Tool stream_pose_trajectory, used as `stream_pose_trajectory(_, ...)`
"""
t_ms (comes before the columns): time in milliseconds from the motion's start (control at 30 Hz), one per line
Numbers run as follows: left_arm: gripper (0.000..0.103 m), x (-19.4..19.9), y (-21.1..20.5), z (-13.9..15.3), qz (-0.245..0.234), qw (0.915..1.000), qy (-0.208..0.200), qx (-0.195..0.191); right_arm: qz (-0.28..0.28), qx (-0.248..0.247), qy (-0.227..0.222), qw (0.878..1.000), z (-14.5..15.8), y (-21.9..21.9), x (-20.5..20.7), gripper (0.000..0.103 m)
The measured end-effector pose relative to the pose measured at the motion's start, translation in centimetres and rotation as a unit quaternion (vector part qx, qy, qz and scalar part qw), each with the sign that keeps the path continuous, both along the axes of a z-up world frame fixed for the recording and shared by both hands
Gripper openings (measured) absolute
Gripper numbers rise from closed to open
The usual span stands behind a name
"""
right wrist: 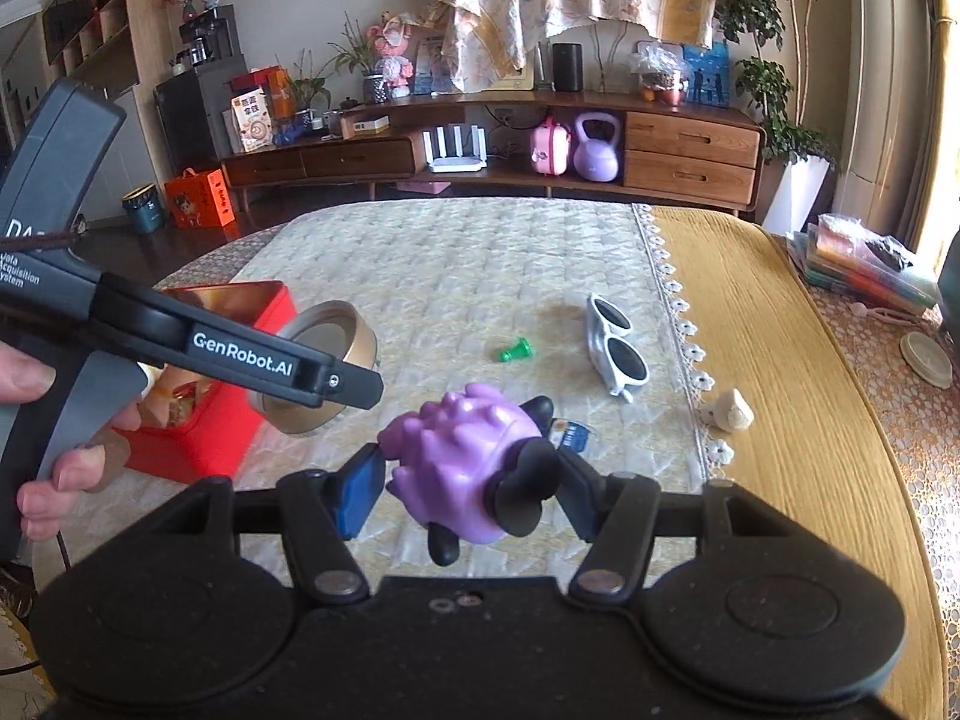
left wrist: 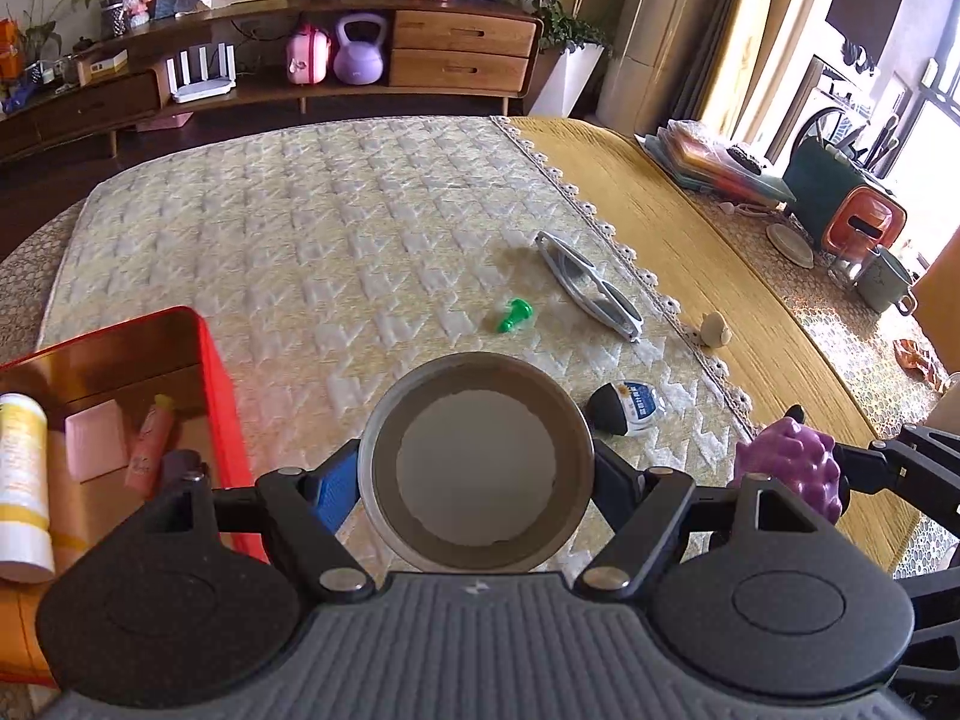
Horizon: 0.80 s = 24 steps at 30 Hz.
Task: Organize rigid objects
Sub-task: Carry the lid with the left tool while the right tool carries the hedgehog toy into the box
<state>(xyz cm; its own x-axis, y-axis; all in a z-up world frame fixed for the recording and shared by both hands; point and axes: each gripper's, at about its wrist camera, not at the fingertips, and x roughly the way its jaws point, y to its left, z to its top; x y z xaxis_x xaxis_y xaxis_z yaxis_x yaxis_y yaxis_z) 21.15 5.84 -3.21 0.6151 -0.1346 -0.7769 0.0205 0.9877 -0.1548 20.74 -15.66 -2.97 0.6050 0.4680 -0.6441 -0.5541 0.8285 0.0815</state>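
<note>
Gripping round tin (left wrist: 477,471), purple toy (right wrist: 456,468)

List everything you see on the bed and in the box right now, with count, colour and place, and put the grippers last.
Round tin: one, gold, held in the air by the left gripper.
Spiky toy: one, purple with black parts, held by the right gripper.
Sunglasses: one, white, on the quilt near the lace edge.
Green peg: one, mid-quilt.
Small tube: one, black and white, on the quilt.
Beige lump: one, on the yellow cover.
Red box: one, bed's left, holding a white-yellow bottle and pink items.
Left gripper: one, black.
Right gripper: one, black.
</note>
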Motion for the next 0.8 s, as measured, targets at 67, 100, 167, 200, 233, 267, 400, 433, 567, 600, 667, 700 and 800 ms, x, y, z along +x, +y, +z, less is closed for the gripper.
stream_pose_trajectory(67,0.078,-1.0,0.9,0.5,0.006,1.0000,-0.002,0.002,0.010,0.000,-0.003,1.000,0.4,0.9,-0.7,0.060)
stream_pose_trajectory(100,0.078,-1.5,1.4,0.7,0.008,1.0000,-0.003,0.003,0.015,0.000,-0.004,1.000,0.6,1.4,-1.0,0.060)
stream_pose_trajectory(167,0.078,-2.5,2.4,1.2,0.013,0.9999,-0.005,0.005,0.026,-0.002,-0.009,1.000,0.9,2.5,-1.7,0.060)
stream_pose_trajectory(200,0.078,-2.9,2.8,1.4,0.014,0.9999,-0.006,0.005,0.032,-0.002,-0.011,0.999,1.1,3.1,-2.1,0.060)
stream_pose_trajectory(233,0.078,-3.3,3.3,1.6,0.017,0.9998,-0.008,0.006,0.037,-0.002,-0.013,0.999,1.3,3.7,-2.3,0.060)
stream_pose_trajectory(267,0.078,-3.7,3.8,1.8,0.020,0.9997,-0.009,0.008,0.042,-0.003,-0.015,0.999,1.4,4.3,-2.6,0.060)
stream_pose_trajectory(400,0.078,-5.1,5.9,2.6,0.034,0.9993,-0.016,0.010,0.061,-0.006,-0.019,0.998,1.7,6.5,-3.4,0.060)
stream_pose_trajectory(433,0.078,-5.4,6.4,2.7,0.037,0.9991,-0.018,0.010,0.066,-0.007,-0.019,0.998,1.7,7.1,-3.6,0.060)
stream_pose_trajectory(567,0.078,-6.3,8.6,2.9,0.053,0.9983,-0.020,0.013,0.085,-0.014,-0.024,0.996,1.9,9.2,-4.2,0.060)
stream_pose_trajectory(600,0.078,-6.5,9.1,2.9,0.057,0.9981,-0.019,0.013,0.088,-0.015,-0.025,0.996,1.8,9.7,-4.3,0.060)
stream_pose_trajectory(667,0.078,-6.7,10.0,2.9,0.064,0.9976,-0.019,0.015,0.096,-0.018,-0.026,0.995,1.9,10.7,-4.4,0.060)
stream_pose_trajectory(700,0.078,-6.8,10.5,2.8,0.067,0.9974,-0.019,0.017,0.100,-0.020,-0.026,0.994,1.7,11.3,-4.5,0.060)
stream_pose_trajectory(800,0.078,-6.9,11.8,2.7,0.075,0.9968,-0.019,0.021,0.110,-0.026,-0.026,0.993,1.5,12.9,-4.5,0.060)
